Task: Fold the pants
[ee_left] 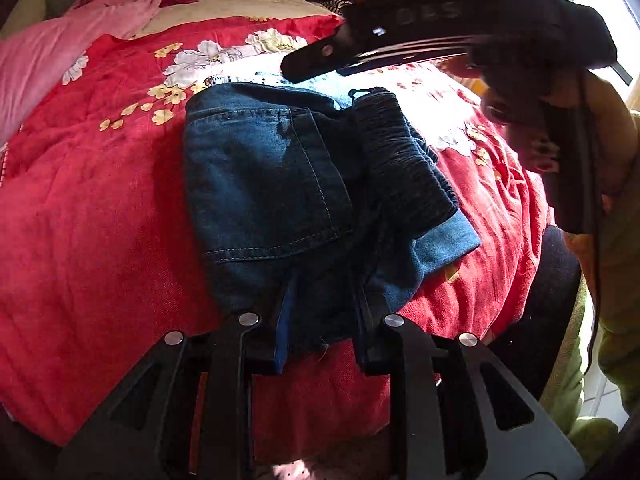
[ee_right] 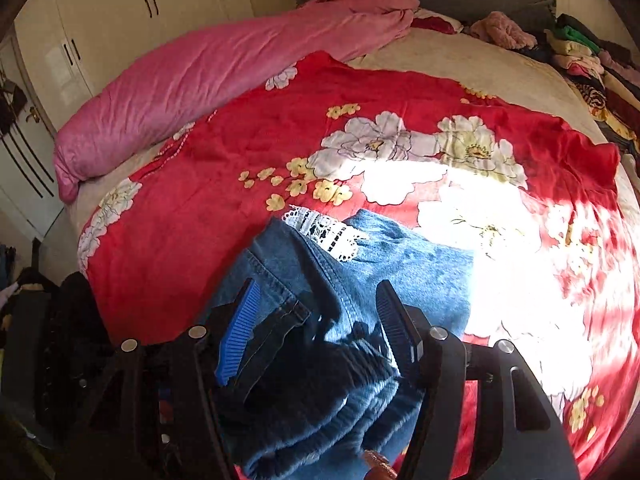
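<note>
Now the left gripper [ee_left: 322, 340] pinches the near hem of the folded pants [ee_left: 280, 184], bundle running toward twelve o'clock; right gripper [ee_right: 316, 332] hovers half-open above the waistband.

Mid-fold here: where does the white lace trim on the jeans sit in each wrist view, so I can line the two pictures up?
Left wrist: white lace trim peeks out above centre, at the jeans' far edge.
Right wrist: at centre, on the jeans' far edge.
Shared landmark: the white flowers on the red blanket, just beyond the lace.
</note>
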Available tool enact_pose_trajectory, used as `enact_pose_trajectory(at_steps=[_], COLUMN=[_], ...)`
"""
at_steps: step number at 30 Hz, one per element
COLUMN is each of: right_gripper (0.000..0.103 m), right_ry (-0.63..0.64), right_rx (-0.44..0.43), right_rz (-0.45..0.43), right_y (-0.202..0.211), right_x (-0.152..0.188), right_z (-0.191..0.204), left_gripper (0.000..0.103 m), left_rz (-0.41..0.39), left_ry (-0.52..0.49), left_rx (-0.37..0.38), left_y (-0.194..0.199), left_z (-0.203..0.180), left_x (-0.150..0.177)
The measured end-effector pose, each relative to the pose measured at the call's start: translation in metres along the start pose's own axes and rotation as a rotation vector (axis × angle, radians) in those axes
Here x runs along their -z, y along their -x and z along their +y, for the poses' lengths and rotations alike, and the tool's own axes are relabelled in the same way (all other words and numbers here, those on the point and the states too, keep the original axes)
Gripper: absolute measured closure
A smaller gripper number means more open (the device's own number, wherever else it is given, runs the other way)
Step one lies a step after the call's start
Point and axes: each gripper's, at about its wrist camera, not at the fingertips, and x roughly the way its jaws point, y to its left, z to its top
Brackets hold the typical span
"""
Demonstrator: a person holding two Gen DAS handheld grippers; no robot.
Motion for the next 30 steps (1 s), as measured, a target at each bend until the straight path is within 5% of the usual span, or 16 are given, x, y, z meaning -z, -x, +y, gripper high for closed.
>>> enact_pose_trajectory(at_steps=[2, 5, 6, 10, 14, 19, 22, 24, 30], right_gripper=[0.045, 0.091, 0.096, 0.101, 0.103, 0.103, 0.093, 0.062, 0.044], right_ry=[0.027, 0.028, 0.033, 0.098, 0.14, -0.013, -0.047, -0.07, -0.1], right_rx=[0.001, -0.029, -0.02, 0.087, 0.219, 0.117, 0.076, 0.063, 0.052], right_rz=[0.059, 0.126, 0.12, 0.031, 0.068, 0.004, -0.068, -0.106, -0.208], right_y=[-0.023, -0.05, -0.051, -0.038, -0.062, -0.045, -0.015, 0.004, 0.053], right_x=[-0.005, -0.009, -0.011, -0.027, -0.029, -0.027, -0.025, -0.023, -0.007], right_z=[0.0, -0.001, 0.001, 0.017, 0.007, -0.016, -0.017, -0.017, -0.015], left_gripper=[0.086, 0.086, 0.086, 0.086, 0.086, 0.086, 0.086, 0.086, 0.085], left_rz=[-0.002, -0.002, -0.002, -0.006, -0.002, -0.001, -0.001, -0.001, -0.001], left_ry=[-0.001, 0.002, 0.005, 0.01, 0.003, 0.004, 0.002, 0.004, 0.003], left_rx=[0.002, 0.006, 0.008, 0.013, 0.007, 0.005, -0.001, -0.001, -0.013], left_y=[0.0, 0.0, 0.0, -0.001, -0.003, -0.004, -0.005, -0.005, -0.003], left_z=[0.001, 0.003, 0.003, 0.005, 0.004, 0.004, 0.004, 0.004, 0.002], left_x=[-0.001, -0.001, -0.002, -0.002, -0.001, -0.002, -0.002, -0.003, -0.002])
